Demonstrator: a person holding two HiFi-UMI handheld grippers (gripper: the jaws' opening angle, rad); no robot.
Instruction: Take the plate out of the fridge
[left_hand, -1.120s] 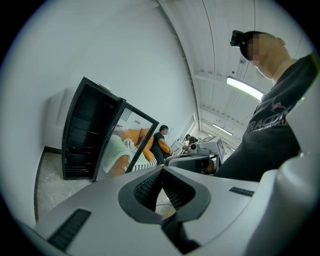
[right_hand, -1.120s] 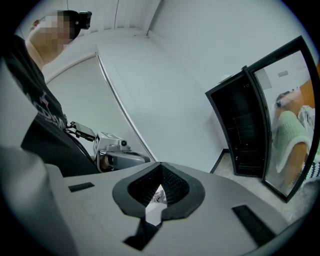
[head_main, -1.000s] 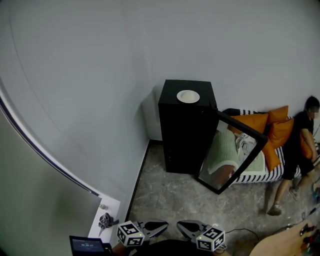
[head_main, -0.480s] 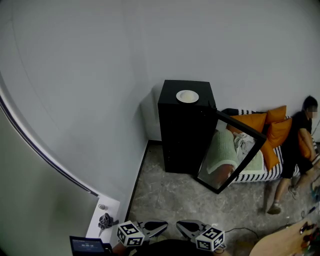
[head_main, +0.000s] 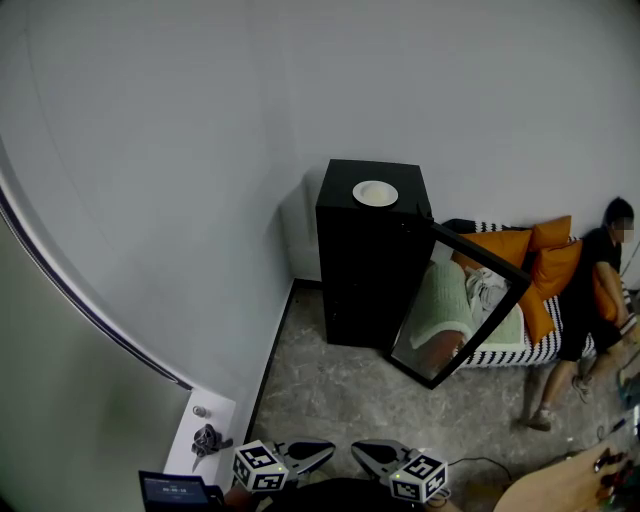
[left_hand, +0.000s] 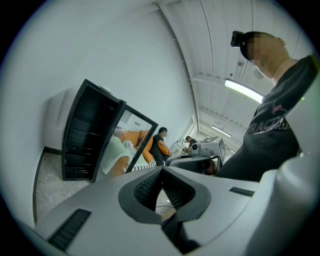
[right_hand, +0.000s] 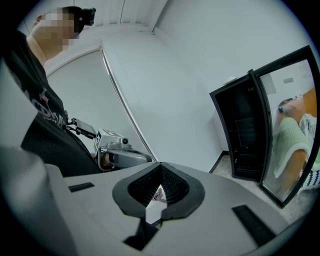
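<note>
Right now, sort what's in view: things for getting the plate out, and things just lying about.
For the job: plate on top of the fridge; its open door; left tongs and right tongs, both shut, empty.
Lying about: orange cushions; striped couch; person at its end; small dark thing on the white ledge.

The plate sits on the fridge, a couch just right of it.
</note>
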